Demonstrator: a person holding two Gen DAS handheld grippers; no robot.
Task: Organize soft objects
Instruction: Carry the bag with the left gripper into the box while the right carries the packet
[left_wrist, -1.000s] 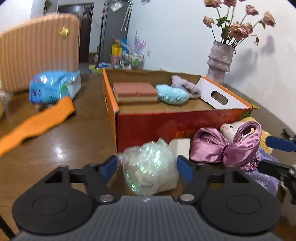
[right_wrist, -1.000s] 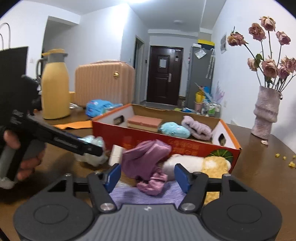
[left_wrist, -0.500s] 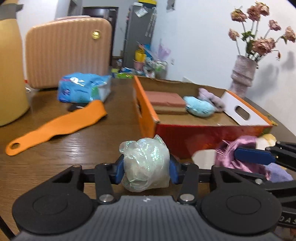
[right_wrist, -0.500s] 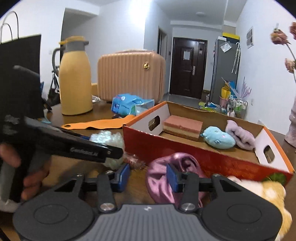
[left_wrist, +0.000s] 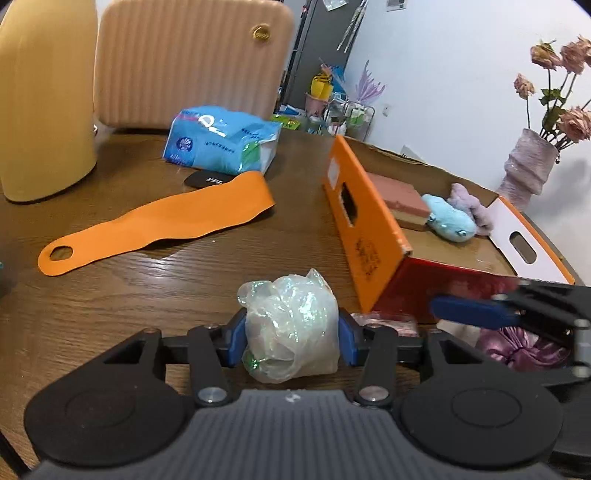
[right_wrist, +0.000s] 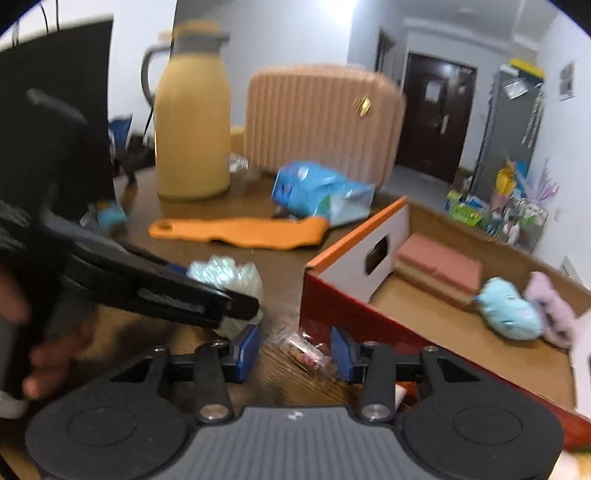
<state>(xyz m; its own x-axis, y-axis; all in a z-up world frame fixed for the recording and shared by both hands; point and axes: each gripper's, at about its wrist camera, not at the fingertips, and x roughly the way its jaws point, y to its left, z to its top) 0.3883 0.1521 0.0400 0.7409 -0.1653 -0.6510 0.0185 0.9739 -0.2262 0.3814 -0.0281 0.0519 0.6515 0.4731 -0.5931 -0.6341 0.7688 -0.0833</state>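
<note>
My left gripper is shut on a crumpled iridescent plastic bag, both blue pads pressing its sides just above the wooden table. From the right wrist view this same gripper comes in from the left with the bag at its tip. My right gripper stands open over a small snack wrapper that lies on the table, and the pads do not touch it. An orange-red cardboard box holds a pink sponge block, a blue plush and a lilac plush. A purple satin cloth lies under the right gripper's body.
On the table stand a yellow thermos, a peach suitcase, a blue tissue pack and a vase of dried flowers. An orange strip lies flat. A person's hand holds the left gripper.
My left gripper shut on the plastic bag and carried it left, away from the box front. My right gripper narrowed and swung left off the purple cloth to the snack wrapper.
</note>
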